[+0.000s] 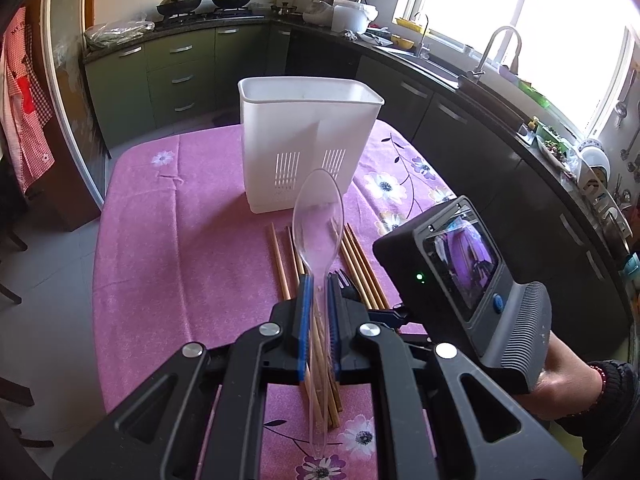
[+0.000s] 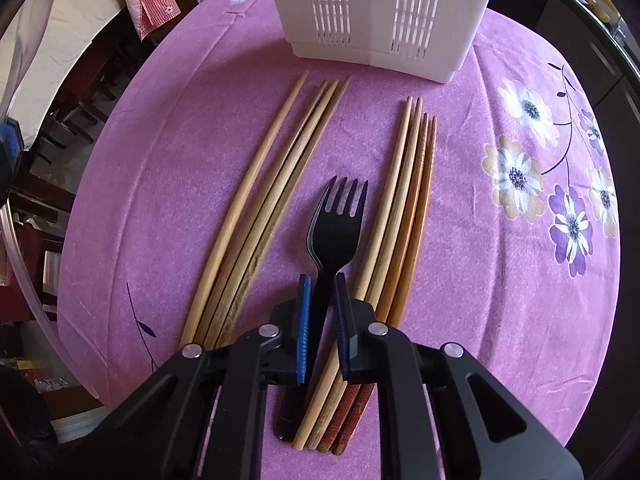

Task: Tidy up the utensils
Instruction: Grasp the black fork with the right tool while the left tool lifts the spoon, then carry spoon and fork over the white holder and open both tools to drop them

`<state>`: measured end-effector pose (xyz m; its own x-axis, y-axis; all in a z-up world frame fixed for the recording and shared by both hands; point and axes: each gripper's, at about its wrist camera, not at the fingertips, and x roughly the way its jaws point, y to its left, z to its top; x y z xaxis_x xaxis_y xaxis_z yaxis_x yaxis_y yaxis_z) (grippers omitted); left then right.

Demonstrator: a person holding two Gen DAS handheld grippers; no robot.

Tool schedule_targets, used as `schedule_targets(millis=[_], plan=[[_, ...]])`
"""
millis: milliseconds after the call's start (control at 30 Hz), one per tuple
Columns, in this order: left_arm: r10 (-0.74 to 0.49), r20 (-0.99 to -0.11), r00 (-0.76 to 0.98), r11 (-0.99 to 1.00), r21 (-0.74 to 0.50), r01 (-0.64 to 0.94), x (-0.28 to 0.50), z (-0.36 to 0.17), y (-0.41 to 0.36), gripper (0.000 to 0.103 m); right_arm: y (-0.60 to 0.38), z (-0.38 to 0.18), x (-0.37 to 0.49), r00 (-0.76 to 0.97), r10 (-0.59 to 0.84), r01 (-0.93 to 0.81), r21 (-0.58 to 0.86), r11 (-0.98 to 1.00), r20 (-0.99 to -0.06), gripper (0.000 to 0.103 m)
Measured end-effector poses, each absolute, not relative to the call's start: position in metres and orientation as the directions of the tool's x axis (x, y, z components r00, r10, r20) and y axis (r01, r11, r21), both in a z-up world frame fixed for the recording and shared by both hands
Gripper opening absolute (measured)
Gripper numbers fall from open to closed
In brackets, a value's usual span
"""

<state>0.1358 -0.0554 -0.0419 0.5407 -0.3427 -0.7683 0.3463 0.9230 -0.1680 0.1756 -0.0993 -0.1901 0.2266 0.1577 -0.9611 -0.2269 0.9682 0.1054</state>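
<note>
Left gripper (image 1: 318,280): fingers clamped on clear spoon (image 1: 316,216), held above worktop (image 1: 180,240) in front of white caddy (image 1: 308,136).
Right gripper (image 2: 322,280): fingers pinched on black fork (image 2: 334,224), between chopsticks (image 2: 256,200), near caddy.

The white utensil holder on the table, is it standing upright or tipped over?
Upright. The white utensil holder stands on its base on the pink tablecloth, open rim facing up. What its inside holds cannot be told.

The left wrist camera looks down across the table (image 1: 160,240) toward the white utensil holder (image 1: 308,140). The right one looks steeply down, close. Both show the chopsticks (image 2: 256,200).
</note>
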Motion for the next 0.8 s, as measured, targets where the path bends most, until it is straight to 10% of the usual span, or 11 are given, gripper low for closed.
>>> schedule_targets(millis=[800], plan=[[-0.287,-0.303,0.909,0.956,-0.145,0.253,0.282,0.08,-0.096,0.009,-0.223,-0.082,0.127,0.59,0.498,-0.29,0.408,0.866,-0.636,0.009]])
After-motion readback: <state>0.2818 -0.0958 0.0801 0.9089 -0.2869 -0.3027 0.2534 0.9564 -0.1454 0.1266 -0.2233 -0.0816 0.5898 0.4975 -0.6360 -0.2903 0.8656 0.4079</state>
